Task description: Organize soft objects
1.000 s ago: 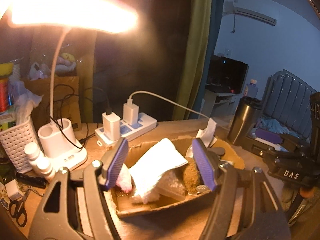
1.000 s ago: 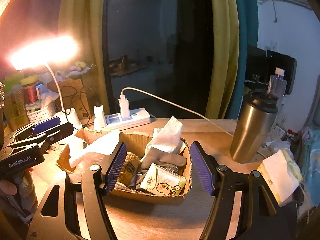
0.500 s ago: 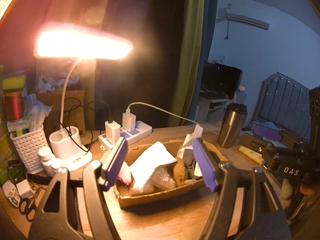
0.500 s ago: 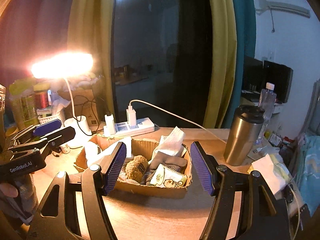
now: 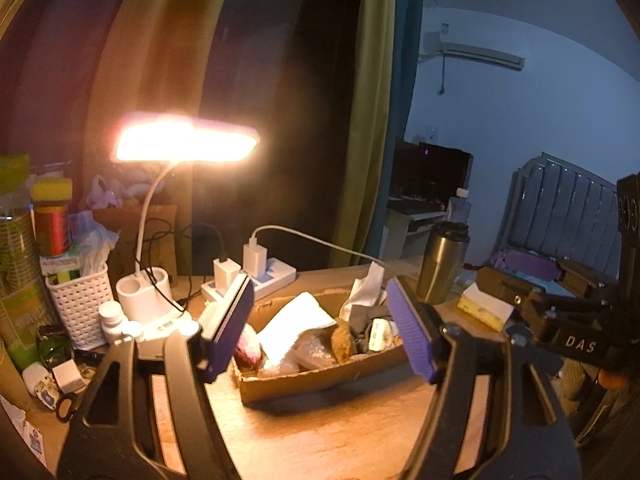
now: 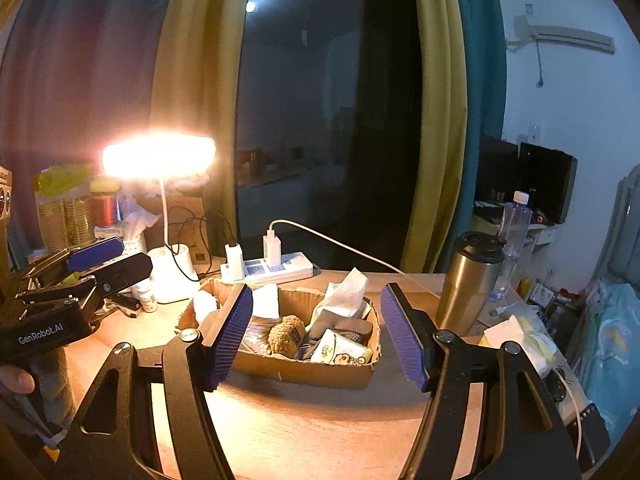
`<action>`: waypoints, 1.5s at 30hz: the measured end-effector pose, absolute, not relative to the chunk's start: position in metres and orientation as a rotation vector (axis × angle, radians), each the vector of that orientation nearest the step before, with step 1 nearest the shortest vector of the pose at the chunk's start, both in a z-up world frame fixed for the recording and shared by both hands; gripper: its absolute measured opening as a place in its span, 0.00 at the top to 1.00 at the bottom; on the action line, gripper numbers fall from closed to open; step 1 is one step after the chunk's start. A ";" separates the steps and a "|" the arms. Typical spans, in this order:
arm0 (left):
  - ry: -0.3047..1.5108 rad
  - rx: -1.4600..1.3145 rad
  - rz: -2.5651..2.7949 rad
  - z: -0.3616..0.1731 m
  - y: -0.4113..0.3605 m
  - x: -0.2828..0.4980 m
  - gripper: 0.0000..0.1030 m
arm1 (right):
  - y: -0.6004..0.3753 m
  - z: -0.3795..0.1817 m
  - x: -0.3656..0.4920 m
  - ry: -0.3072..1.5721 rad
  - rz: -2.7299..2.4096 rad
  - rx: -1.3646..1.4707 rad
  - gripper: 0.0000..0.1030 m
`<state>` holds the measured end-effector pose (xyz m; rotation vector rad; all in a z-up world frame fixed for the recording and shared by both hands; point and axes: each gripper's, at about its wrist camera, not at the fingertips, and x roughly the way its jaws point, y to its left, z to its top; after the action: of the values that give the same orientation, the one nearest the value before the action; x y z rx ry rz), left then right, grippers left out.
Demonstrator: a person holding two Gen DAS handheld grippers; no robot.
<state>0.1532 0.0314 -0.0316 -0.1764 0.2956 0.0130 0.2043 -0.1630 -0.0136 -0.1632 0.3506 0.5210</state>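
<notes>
On the table (image 6: 304,432), right under the lit desk lamp (image 6: 158,156), I've got the cardboard box (image 6: 304,372) stuffed with soft objects: a brown plush (image 6: 285,334), tissues (image 6: 346,290), a folded white cloth (image 5: 298,322). Left hand-held gripper (image 5: 320,328) and right hand-held gripper (image 6: 316,334) both hang wide open in front of it, holding nothing. Steel tumbler (image 6: 466,284) stands just right of the box.

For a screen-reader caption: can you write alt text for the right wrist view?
A shallow cardboard box of soft items, including a brown plush toy and white tissue, sits on a wooden desk, framed by the empty, open right gripper. A lit desk lamp glows left; a steel tumbler stands right.
</notes>
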 end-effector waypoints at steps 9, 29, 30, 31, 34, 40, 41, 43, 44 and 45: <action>0.258 -0.173 0.010 -0.020 0.025 0.123 0.25 | -0.171 -0.003 0.175 0.305 0.516 -0.157 0.32; 0.240 -0.130 0.076 -0.012 0.005 0.064 0.12 | -0.201 0.003 0.106 0.238 0.461 -0.128 0.32; 0.237 -0.115 0.086 -0.011 0.003 0.060 0.12 | -0.202 0.003 0.103 0.236 0.460 -0.126 0.32; 0.237 -0.104 0.093 -0.011 0.001 0.058 0.12 | -0.203 0.003 0.100 0.234 0.459 -0.127 0.32; 0.228 -0.094 0.115 -0.008 -0.002 0.051 0.12 | -0.206 0.004 0.092 0.226 0.455 -0.129 0.31; 0.206 -0.079 0.110 -0.002 -0.007 0.041 0.12 | -0.209 0.007 0.087 0.219 0.440 -0.130 0.31; 0.203 -0.076 0.109 -0.001 -0.007 0.041 0.12 | -0.210 0.007 0.087 0.219 0.438 -0.129 0.31; 0.202 -0.072 0.104 -0.001 -0.007 0.042 0.12 | -0.210 0.007 0.086 0.218 0.436 -0.128 0.31; 0.201 -0.071 0.102 -0.001 -0.008 0.042 0.12 | -0.210 0.007 0.087 0.218 0.435 -0.127 0.31; 0.201 -0.070 0.098 -0.001 -0.009 0.042 0.12 | -0.210 0.007 0.087 0.219 0.435 -0.127 0.30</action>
<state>0.0420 -0.0086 -0.0015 -0.0700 0.2015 0.0980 0.0872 -0.2103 0.0068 -0.1267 0.2193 0.4351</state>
